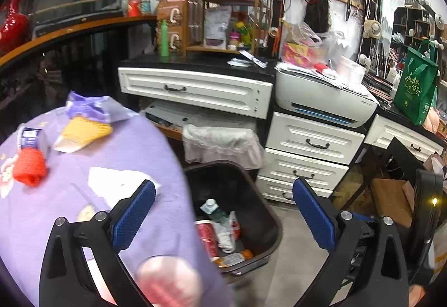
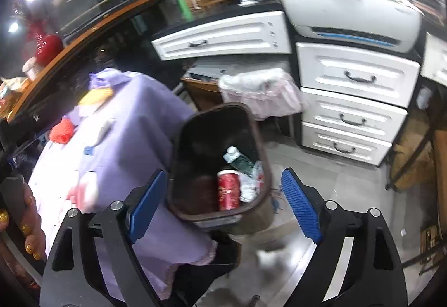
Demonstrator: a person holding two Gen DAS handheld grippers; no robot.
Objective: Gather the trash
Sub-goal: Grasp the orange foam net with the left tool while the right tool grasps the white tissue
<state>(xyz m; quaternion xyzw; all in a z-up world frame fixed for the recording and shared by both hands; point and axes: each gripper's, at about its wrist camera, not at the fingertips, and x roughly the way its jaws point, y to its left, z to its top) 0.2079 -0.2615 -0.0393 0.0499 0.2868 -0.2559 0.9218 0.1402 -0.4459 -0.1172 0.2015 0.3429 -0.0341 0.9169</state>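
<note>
- Trash lies inside the dark bin (image 1: 237, 223) on the floor: a red can (image 2: 228, 189), a white-capped bottle (image 2: 237, 159) and crumpled wrappers.
- Beside the bin, a purple-clothed table (image 1: 134, 156) bears a red mesh ball (image 1: 29, 168) and a yellow packet (image 1: 82, 133).
- Above the bin, the left gripper (image 1: 223, 212) and right gripper (image 2: 223, 203) gape wide, both empty.
- Behind the bin stand 3 white drawers (image 2: 354, 100).

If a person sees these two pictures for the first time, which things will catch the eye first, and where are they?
First comes the dark trash bin on the floor beside the purple-covered table, with a red can and a bottle lying inside. Next is the red net ball on the cloth, near a yellow net piece. Both the left gripper and the right gripper are open and empty, above the bin.
</note>
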